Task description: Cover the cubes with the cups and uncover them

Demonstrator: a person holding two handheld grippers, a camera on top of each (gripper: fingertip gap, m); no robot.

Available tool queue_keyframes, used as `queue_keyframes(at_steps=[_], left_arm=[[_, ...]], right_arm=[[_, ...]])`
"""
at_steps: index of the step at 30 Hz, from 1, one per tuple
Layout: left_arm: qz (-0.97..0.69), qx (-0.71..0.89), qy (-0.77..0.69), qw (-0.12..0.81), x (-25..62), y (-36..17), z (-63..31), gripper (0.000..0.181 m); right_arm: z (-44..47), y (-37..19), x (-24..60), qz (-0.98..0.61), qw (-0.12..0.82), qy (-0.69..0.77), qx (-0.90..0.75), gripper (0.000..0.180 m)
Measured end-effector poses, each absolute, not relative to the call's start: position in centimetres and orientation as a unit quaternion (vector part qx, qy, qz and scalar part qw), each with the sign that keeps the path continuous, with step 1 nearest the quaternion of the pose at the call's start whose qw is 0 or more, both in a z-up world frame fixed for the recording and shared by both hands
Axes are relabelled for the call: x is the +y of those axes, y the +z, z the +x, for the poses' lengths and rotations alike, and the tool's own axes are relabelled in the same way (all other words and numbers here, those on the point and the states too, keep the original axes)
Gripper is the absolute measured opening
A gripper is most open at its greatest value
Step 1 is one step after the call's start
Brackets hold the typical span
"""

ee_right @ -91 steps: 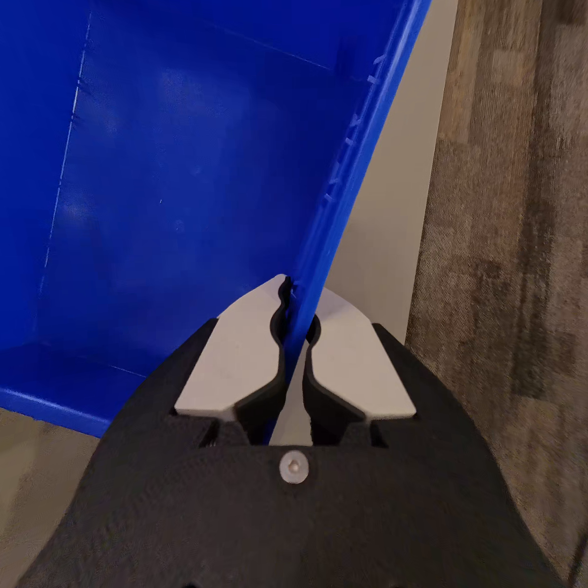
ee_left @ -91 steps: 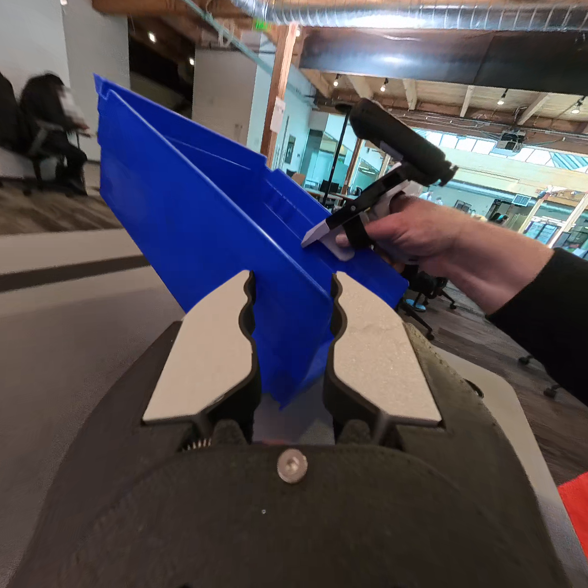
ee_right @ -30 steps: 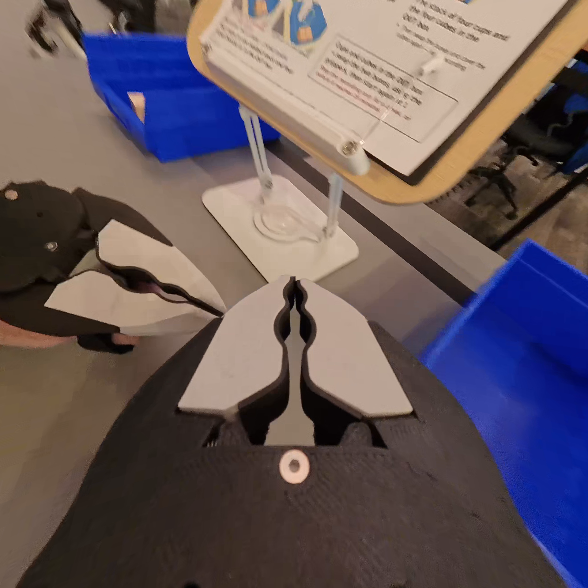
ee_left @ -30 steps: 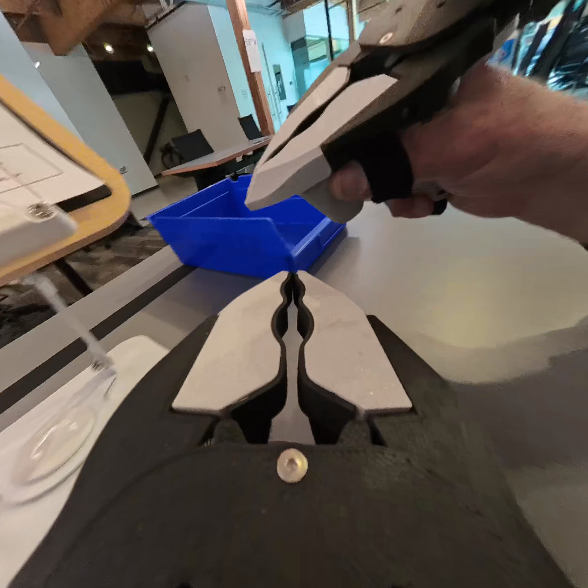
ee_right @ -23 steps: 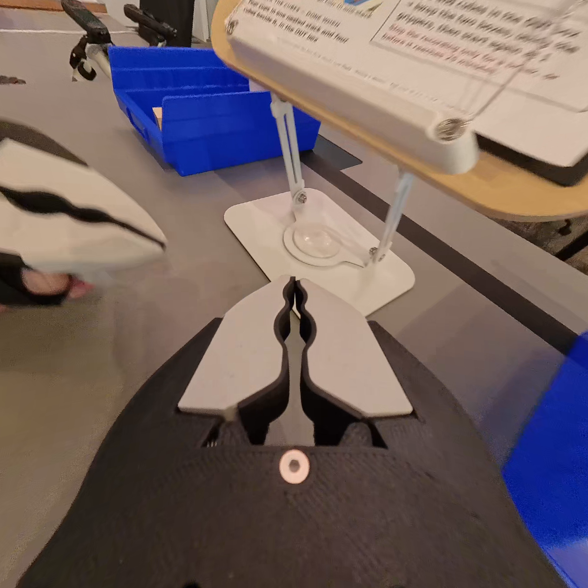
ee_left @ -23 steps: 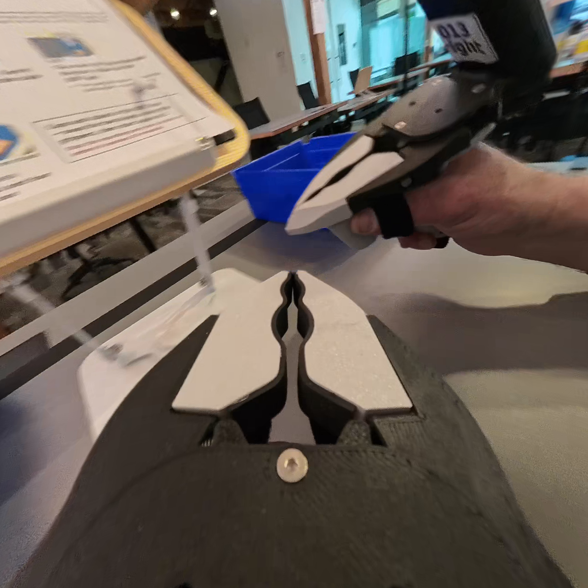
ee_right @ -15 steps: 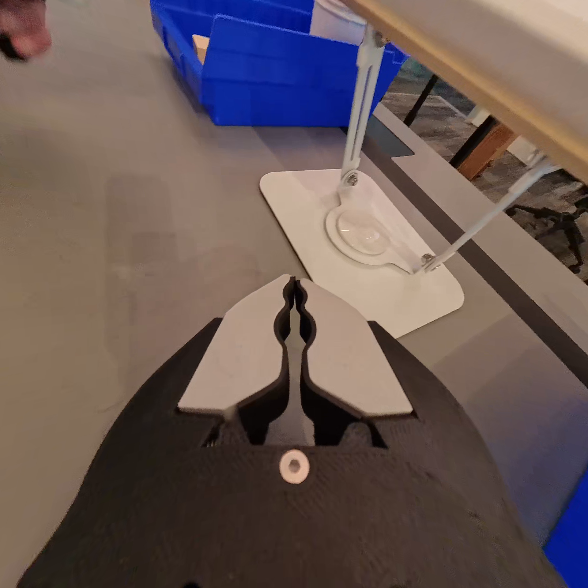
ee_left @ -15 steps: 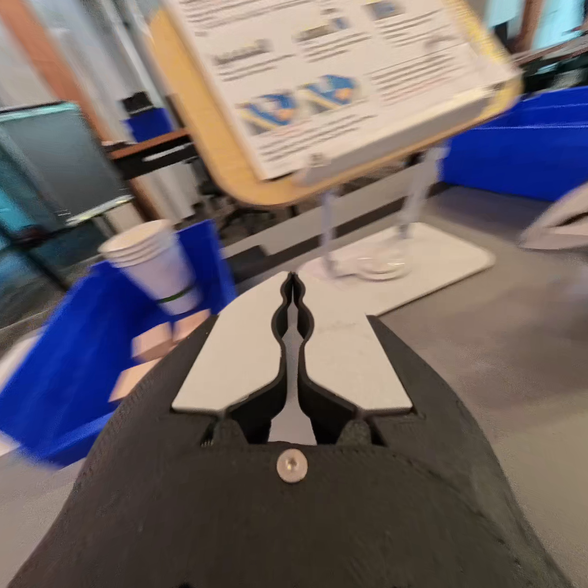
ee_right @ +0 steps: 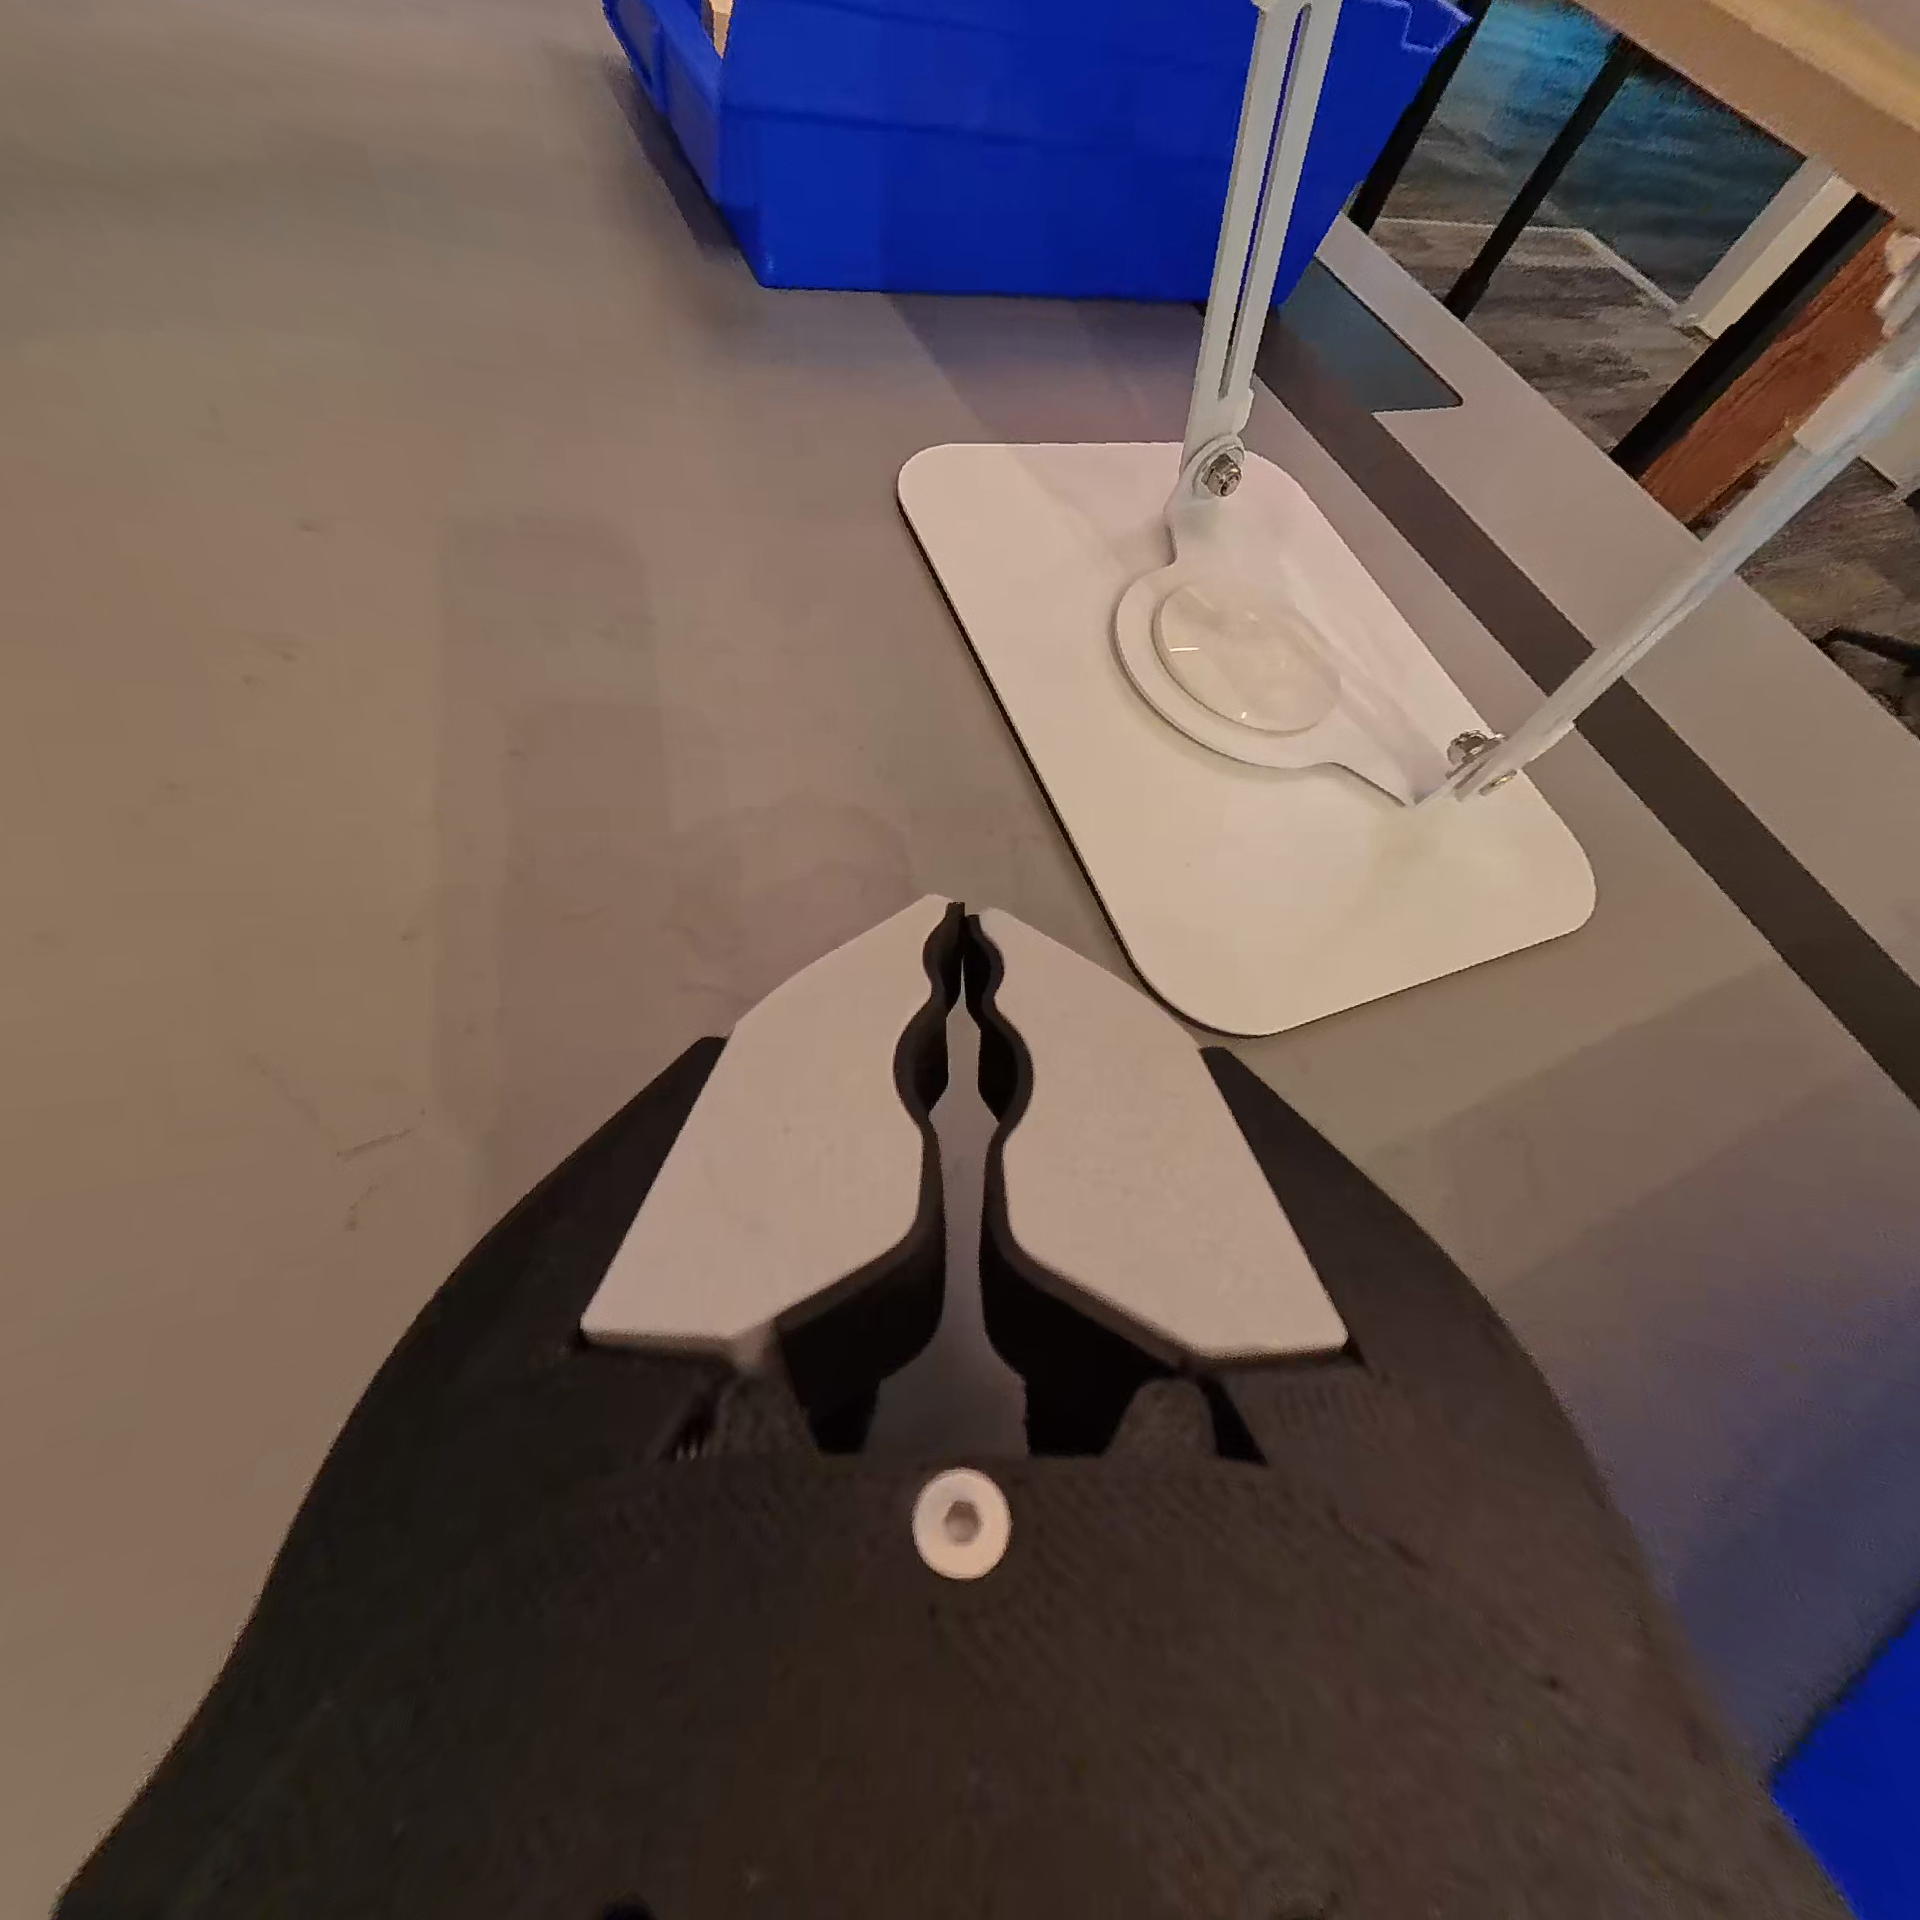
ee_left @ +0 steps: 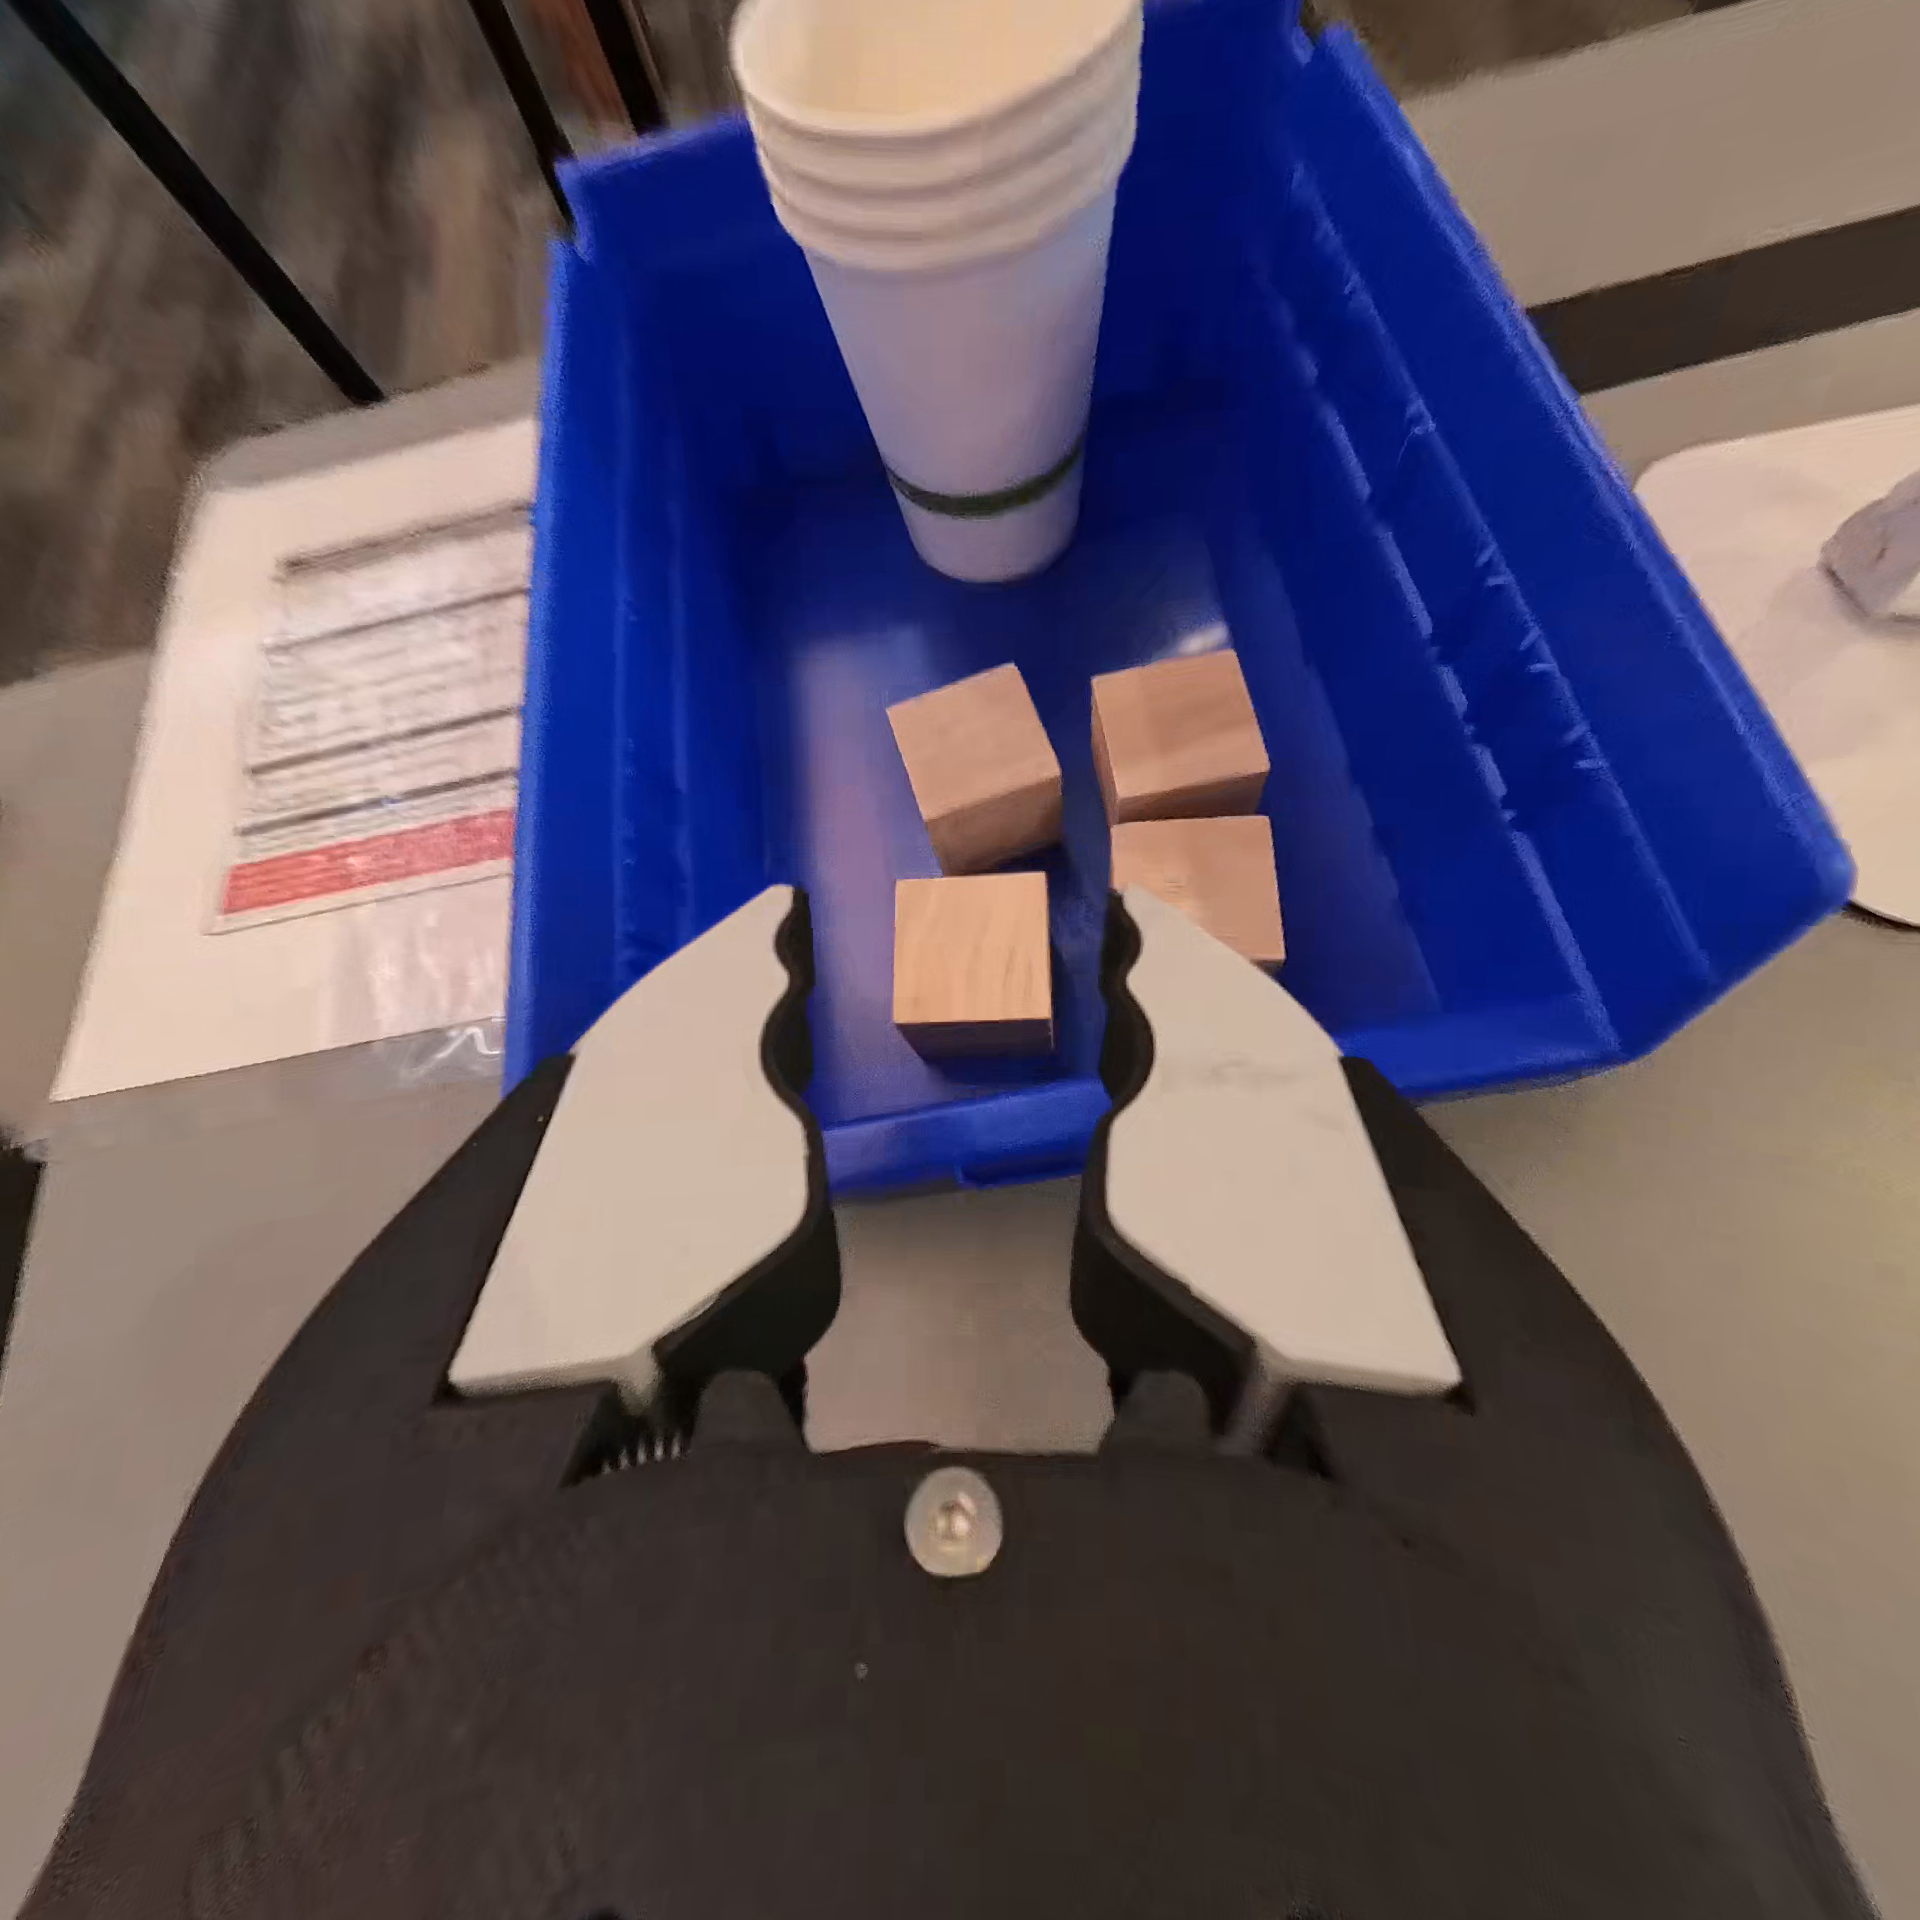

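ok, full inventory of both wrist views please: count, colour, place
blue plastic bin: 1, blue, on the grey table, ahead of the left gripper
white paper cups: 1 nested stack, about four rims showing, white with a dark band, upright at the bin's far end
wooden cubes: 4, light tan, clustered on the bin floor, uncovered
laminated paper sheet: 1, white with a red strip, flat on the table left of the bin
white stand base: 1, white, on the table right of the bin, with thin struts rising from it
grey table: 1, grey
second blue bin: edge only, right wrist view's lower right
left gripper: jaws open, nearest cube between the tips
right gripper: jaws closed, empty, over the table
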State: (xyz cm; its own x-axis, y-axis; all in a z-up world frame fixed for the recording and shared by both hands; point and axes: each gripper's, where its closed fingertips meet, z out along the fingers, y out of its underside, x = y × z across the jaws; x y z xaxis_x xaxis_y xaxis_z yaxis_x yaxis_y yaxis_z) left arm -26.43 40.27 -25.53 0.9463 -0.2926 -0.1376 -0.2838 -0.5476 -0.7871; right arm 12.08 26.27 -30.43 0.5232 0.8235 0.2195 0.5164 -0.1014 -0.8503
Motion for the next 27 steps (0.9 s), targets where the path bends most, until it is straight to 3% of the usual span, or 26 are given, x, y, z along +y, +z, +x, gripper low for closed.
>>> queue_keyframes(at_steps=[11,14,22,27], left_arm=[[-0.95,0.197,-0.024,0.241,41.1,-31.0,-25.9,0.058],[-0.952,0.194,-0.002,0.239,41.6,-30.7,-26.6,0.055],[-0.967,0.191,0.014,0.17,41.5,-32.1,-27.3,0.067],[-0.972,0.198,-0.017,0.128,41.5,-32.8,-26.5,0.048]], right_arm=[[12.2,-31.0,25.2,-0.723,0.466,0.178,-0.478,0.0],[12.4,-31.0,25.1,-0.724,0.463,0.18,-0.479,0.0],[12.7,-31.1,24.9,-0.723,0.46,0.184,-0.481,0.0],[12.7,-31.2,24.8,-0.724,0.457,0.184,-0.483,0.0]])
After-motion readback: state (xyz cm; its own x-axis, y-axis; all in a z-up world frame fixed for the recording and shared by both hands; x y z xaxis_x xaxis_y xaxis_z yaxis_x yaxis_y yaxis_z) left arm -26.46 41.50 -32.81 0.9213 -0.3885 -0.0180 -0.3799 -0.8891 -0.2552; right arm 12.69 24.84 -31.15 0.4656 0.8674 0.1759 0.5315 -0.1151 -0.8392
